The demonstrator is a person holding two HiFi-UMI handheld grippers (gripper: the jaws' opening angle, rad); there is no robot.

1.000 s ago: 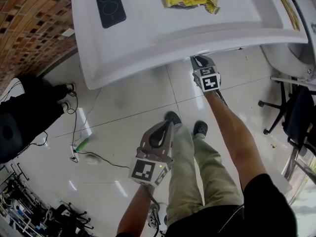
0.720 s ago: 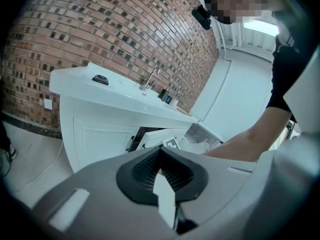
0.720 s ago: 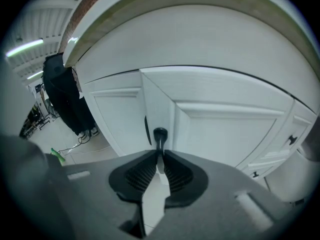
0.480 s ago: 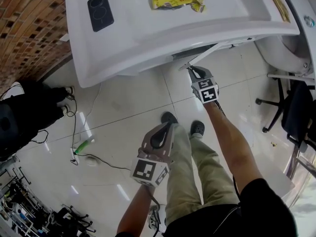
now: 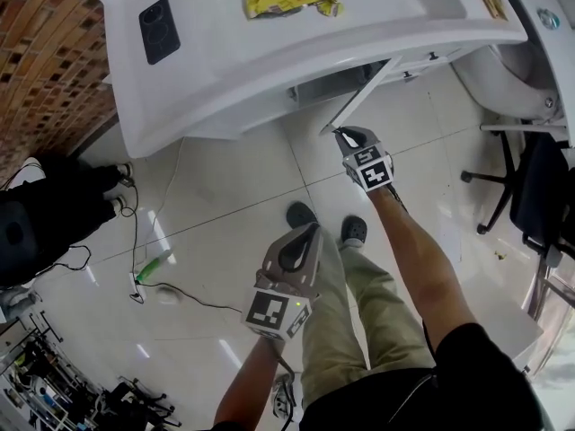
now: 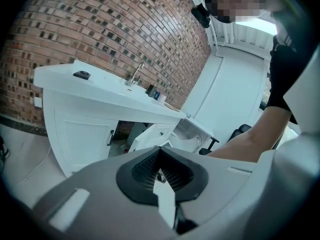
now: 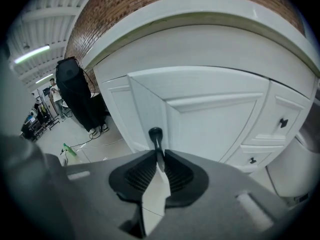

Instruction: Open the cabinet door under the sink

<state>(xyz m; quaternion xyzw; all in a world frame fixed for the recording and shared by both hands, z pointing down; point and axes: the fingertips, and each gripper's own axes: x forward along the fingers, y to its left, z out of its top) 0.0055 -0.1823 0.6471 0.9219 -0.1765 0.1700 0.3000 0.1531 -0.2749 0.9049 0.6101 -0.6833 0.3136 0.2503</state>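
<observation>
Door [image 5: 358, 96] ajar, my right hand-held gripper [image 5: 345, 135] on its handle [image 7: 155, 135].
Head view: the door swings out just ahead of the right hand-held gripper; my left hand-held gripper [image 5: 308, 232] hangs well behind. Left gripper view: jaws together, empty. Right gripper view: jaws nipped onto the handle.

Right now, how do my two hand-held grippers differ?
The right hand-held gripper is shut on the handle of the cabinet door; the left hand-held gripper is shut on nothing. The right one is up at that door; the left one hangs back over the floor. Both have closed jaws.
</observation>
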